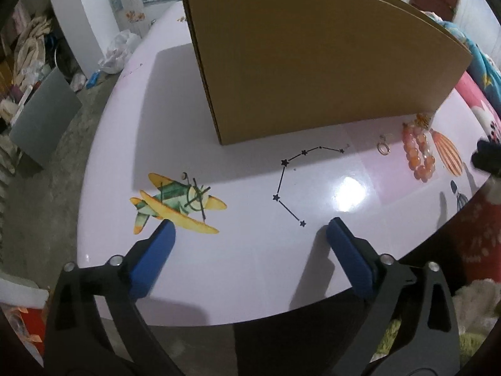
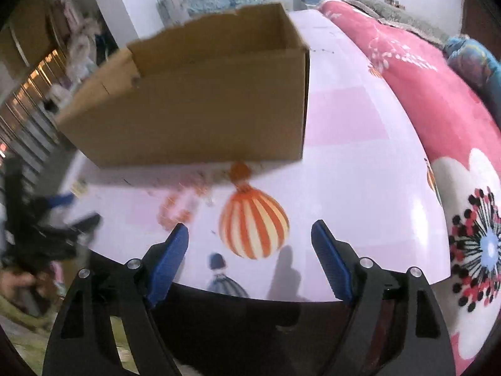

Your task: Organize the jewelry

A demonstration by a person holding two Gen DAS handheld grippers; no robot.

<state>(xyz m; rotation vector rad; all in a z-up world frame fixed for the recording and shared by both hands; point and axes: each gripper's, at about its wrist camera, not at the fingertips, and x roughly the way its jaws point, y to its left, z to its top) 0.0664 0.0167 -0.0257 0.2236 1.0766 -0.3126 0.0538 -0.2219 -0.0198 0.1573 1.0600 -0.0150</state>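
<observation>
The job looks barely begun. The jewelry is out on the table (image 1: 250, 266): a bracelet of orange-pink beads (image 1: 419, 153) lies near the right front corner of the cardboard box (image 1: 313, 62), and a small ring (image 1: 383, 148) rests just to its left, apart from the beads. Another orange piece (image 1: 422, 119) sits against the foot of the box, too small to identify. Judging from how things lie, these pieces have yet to go into the box, which I take to be their destination; whether anything is already in there cannot be told. The left gripper (image 1: 250, 232) hangs over the near edge of the table with its blue jaws wide apart and nothing between them, well away from the jewelry. The right gripper (image 2: 250, 233) also stands wide apart and empty, over the printed striped balloon (image 2: 253, 222), with the bracelet just beyond its left finger. The left wrist view gives the sharp look at the ring and the beads, but shows only the outer walls of the box. The right wrist view is blurred and smears the bracelet into an orange patch, yet it sees over the rim to the open top, and takes in the pink blanket (image 2: 438, 109) beside the table.
</observation>
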